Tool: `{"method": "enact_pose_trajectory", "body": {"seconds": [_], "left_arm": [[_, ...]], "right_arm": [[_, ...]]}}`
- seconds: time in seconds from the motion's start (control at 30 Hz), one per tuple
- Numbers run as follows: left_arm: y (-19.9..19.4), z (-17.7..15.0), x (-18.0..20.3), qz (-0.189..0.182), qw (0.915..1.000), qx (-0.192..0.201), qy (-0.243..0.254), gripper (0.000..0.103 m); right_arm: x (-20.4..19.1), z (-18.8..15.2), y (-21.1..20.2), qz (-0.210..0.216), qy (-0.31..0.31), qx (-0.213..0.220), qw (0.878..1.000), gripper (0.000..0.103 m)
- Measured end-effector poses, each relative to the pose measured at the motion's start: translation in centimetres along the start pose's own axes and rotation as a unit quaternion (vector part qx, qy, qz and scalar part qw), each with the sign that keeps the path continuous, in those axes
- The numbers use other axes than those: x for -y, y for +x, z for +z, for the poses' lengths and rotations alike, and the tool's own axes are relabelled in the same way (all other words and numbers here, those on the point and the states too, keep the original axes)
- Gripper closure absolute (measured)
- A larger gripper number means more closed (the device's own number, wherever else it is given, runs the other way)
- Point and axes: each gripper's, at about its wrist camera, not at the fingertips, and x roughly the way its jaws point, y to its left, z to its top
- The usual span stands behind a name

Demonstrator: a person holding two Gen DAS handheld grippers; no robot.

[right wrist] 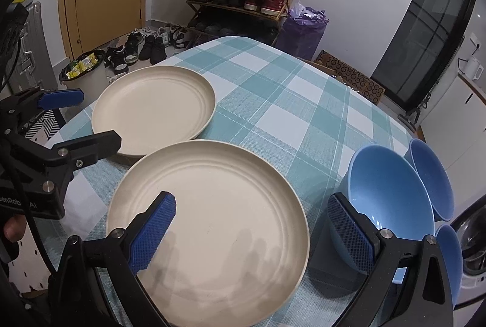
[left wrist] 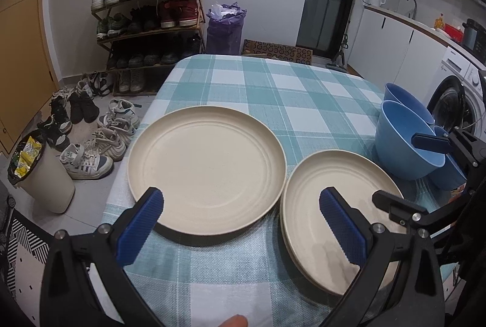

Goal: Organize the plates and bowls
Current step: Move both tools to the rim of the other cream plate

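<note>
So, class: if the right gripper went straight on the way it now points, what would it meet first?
The right gripper is open, angled down over the nearer cream plate. It would probably meet that plate's surface first, though depth is uncertain; the blue bowl sits off to its right.

Two plates lie on the bench (left wrist: 249,84), side by side and nearly touching at the rims. The left plate (left wrist: 206,169) sits near the bench's left edge; the right plate (left wrist: 337,214) sits nearer the front edge. Three bowls (right wrist: 385,199) cluster at the right edge of the bench, just right of the right plate, touching one another. Behind the bench, a shoe rack (left wrist: 148,17) stands against the wall, with loose shoes (left wrist: 91,144) on the floor to the bench's left. A bin (left wrist: 42,175) stands on the floor in front of those shoes.
</note>
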Motion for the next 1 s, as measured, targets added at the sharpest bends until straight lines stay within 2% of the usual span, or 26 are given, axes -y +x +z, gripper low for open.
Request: {"method": "enact_pose_trajectory", "body": {"seconds": [0.1,0.2,0.3,0.4,1.0], "left_arm": [[0.1,0.0,-0.5,0.010,1.0000,-0.001,0.000,0.000],[0.2,0.1,-1.4,0.013,0.9999,-0.001,-0.009,0.000],[0.3,0.1,-2.3,0.020,0.9996,-0.001,-0.019,0.000],[0.1,0.3,-3.1,0.030,0.9992,0.000,-0.026,0.000],[-0.1,1.3,-6.9,0.074,0.9949,0.006,-0.069,0.000]], "right_arm": [[0.3,0.5,-0.1,0.009,0.002,0.001,1.000,0.001],[0.4,1.0,0.1,0.052,0.015,-0.005,0.999,0.001],[-0.1,1.6,0.6,0.066,0.013,-0.007,0.998,0.001],[0.1,2.3,0.7,0.099,0.040,-0.003,0.994,0.001],[2.6,7.0,0.7,0.140,0.070,0.045,0.987,0.001]]}}
